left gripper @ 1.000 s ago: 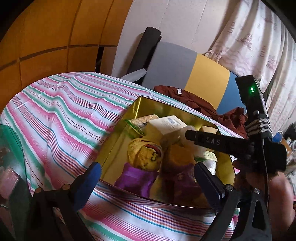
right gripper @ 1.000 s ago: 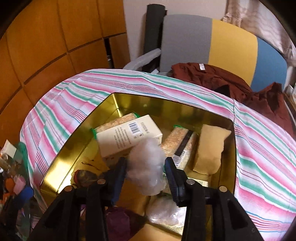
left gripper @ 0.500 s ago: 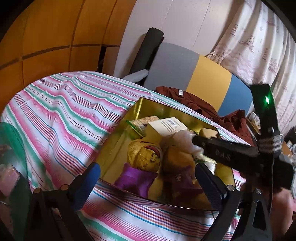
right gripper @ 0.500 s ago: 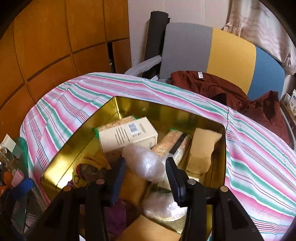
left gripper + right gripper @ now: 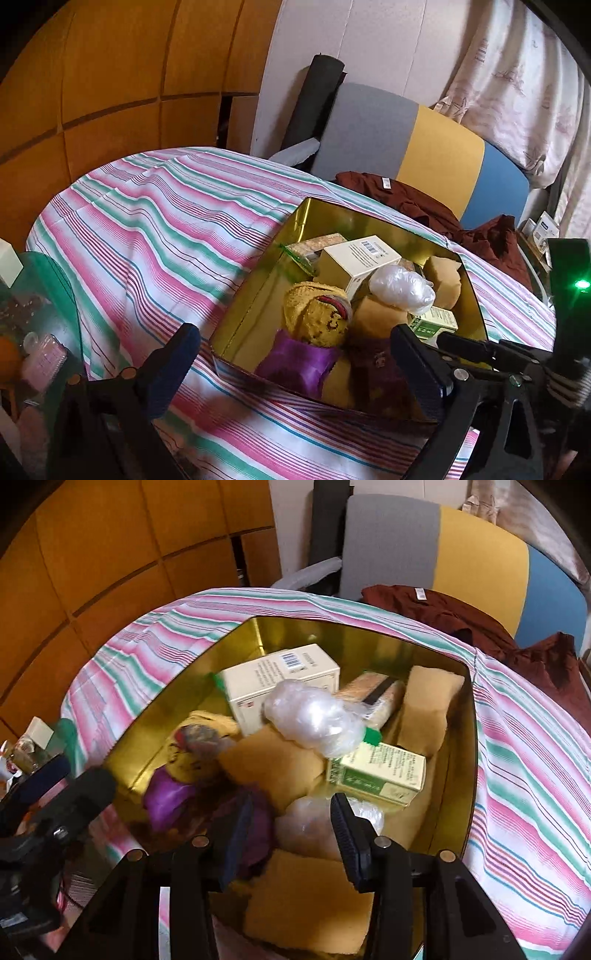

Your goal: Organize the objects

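Note:
A gold tin box point(image 5: 255, 295) point(image 5: 458, 760) sits on the striped tablecloth point(image 5: 155, 236). Inside lie a crumpled clear plastic wad point(image 5: 400, 286) point(image 5: 314, 718), a white carton point(image 5: 360, 258) point(image 5: 280, 675), a green-and-cream carton point(image 5: 380, 771), tan sponges point(image 5: 430, 709), a yellow knitted doll with purple cloth point(image 5: 317, 321) point(image 5: 184, 760). My right gripper point(image 5: 288, 834) is open and empty above the box's near end, clear of the wad. My left gripper point(image 5: 295, 362) is open and empty at the box's near-left corner.
A green glass side table point(image 5: 40, 317) with small bottles and a white box stands at the left. A dark red garment point(image 5: 424, 206) lies on a grey, yellow and blue chair point(image 5: 436, 155) behind the table. Wooden wall panels stand at the left.
My right gripper let go of the plastic wad, which now lies in the box, and pulled back toward the box's near end. The left gripper stayed open.

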